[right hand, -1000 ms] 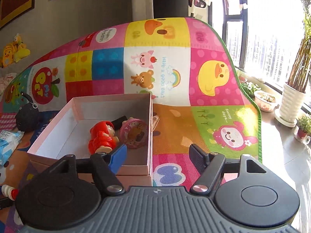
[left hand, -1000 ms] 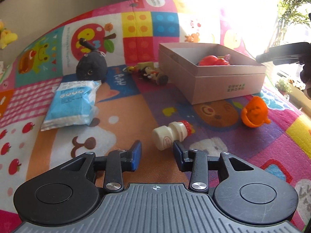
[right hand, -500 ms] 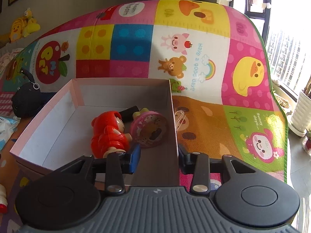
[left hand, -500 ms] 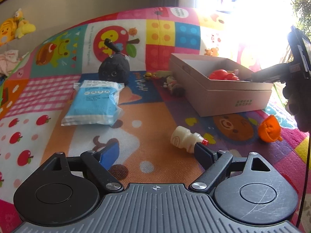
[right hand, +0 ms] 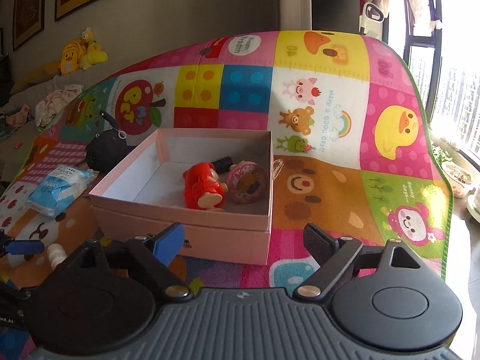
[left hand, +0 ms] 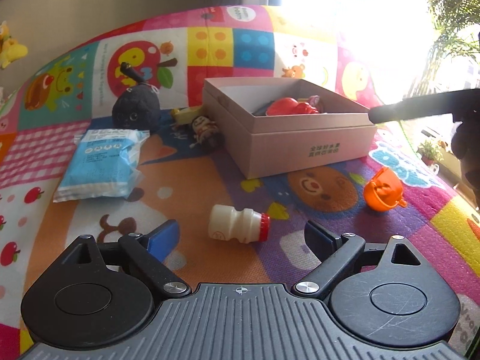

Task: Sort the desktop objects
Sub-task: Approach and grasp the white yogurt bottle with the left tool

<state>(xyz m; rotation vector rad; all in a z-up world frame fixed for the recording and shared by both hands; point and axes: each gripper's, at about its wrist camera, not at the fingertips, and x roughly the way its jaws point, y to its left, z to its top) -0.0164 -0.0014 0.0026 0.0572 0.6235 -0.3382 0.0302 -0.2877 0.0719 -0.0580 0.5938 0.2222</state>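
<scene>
A small white bottle with a red cap [left hand: 237,225] lies on its side on the play mat. It sits just past my left gripper [left hand: 241,237], between the fingertips, and neither pad presses it as the jaws are opening wide. My right gripper [right hand: 243,240] hovers at the near wall of the pink box [right hand: 186,219], its jaws also opening with nothing between them. A red toy figure [right hand: 204,186] and a round pink toy [right hand: 246,181] lie inside the box. An orange toy [left hand: 382,193] lies on the mat to the right of the bottle.
A blue packet [left hand: 102,165] and a black plush [left hand: 136,111] lie to the left of the box [left hand: 300,147], with small figurines [left hand: 205,127] against its left wall. A finger of the right gripper [left hand: 420,105] reaches over the box's right corner. Plant pots stand past the mat's right edge.
My left jaws went from nearly shut to wide, and the bottle now lies between their tips. My right jaws narrowed, then spread wide, and that gripper drew back from over the box.
</scene>
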